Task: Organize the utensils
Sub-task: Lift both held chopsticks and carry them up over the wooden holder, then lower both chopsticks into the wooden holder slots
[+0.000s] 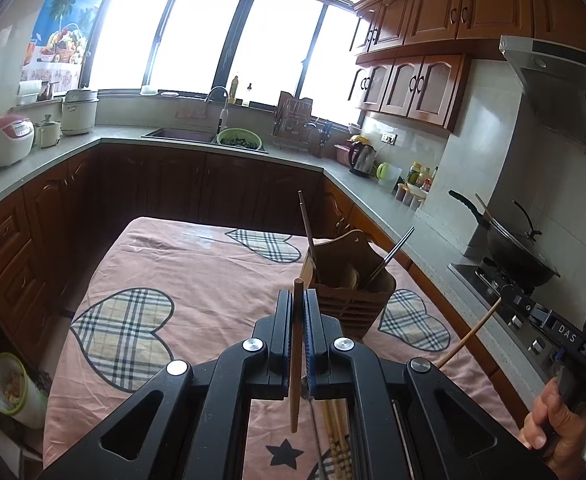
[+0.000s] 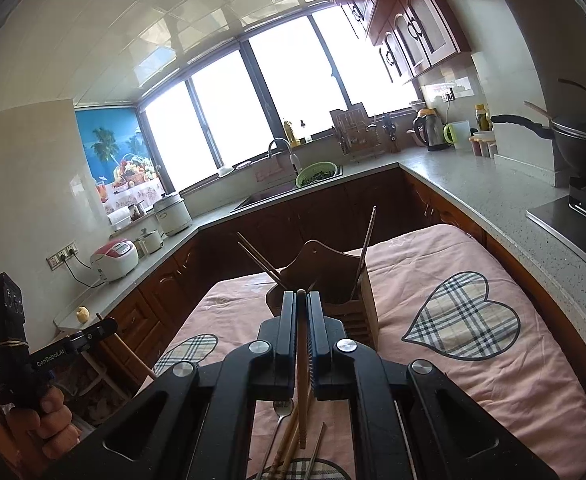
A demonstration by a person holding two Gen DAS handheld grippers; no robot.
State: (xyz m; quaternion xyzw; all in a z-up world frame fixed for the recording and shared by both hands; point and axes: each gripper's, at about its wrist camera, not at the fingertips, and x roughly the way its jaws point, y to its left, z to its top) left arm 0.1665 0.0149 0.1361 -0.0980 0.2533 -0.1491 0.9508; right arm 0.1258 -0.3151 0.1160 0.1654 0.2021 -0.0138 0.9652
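The left gripper [image 1: 298, 294] pinches a reddish-brown wooden chopstick [image 1: 295, 356] between its jaws, held above the pink heart-patterned tablecloth [image 1: 197, 280]. Loose chopsticks and a spoon [image 2: 283, 408] lie on the cloth beneath the grippers. Just ahead stands the wooden utensil holder [image 1: 351, 280], with chopsticks leaning out of it on both sides. Further right, the right gripper [image 2: 302, 295] clamps a lighter wooden chopstick [image 2: 302, 396], its handle gripped by a hand [image 1: 549, 420].
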